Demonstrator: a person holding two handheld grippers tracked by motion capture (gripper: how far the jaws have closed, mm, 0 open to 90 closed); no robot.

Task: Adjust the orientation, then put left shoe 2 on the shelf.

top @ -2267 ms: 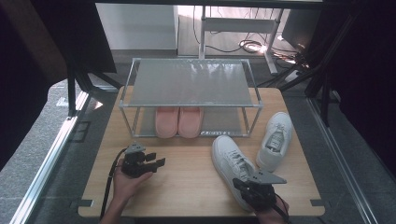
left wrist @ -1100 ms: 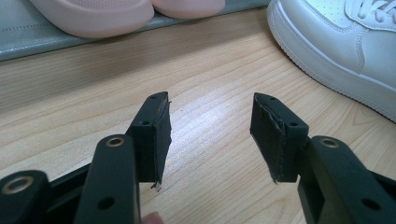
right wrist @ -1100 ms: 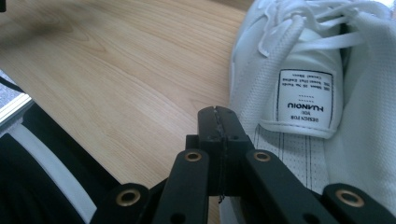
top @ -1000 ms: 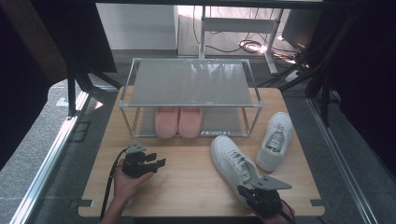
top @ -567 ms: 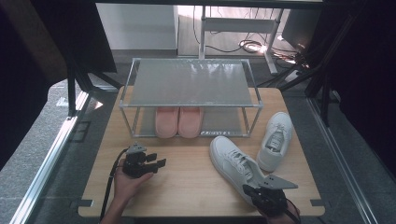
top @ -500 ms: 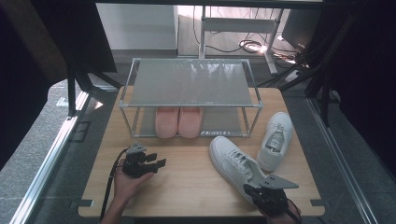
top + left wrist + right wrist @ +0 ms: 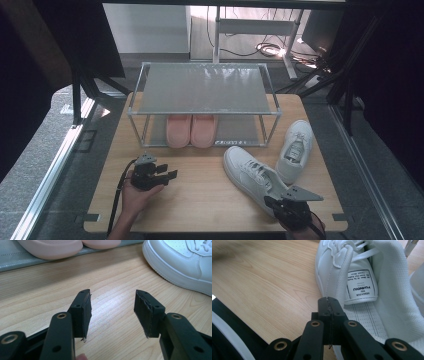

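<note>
Just sneaker (image 7: 362,290) beyond right tongs (image 7: 328,301)

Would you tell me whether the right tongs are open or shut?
Shut: the right tongs have both jaws pressed together, empty, above the white sneaker.

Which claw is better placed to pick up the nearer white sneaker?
Right. The right claw sits shut at the nearer white sneaker, at its heel opening. The left claw is open over bare table, farther away.
</note>
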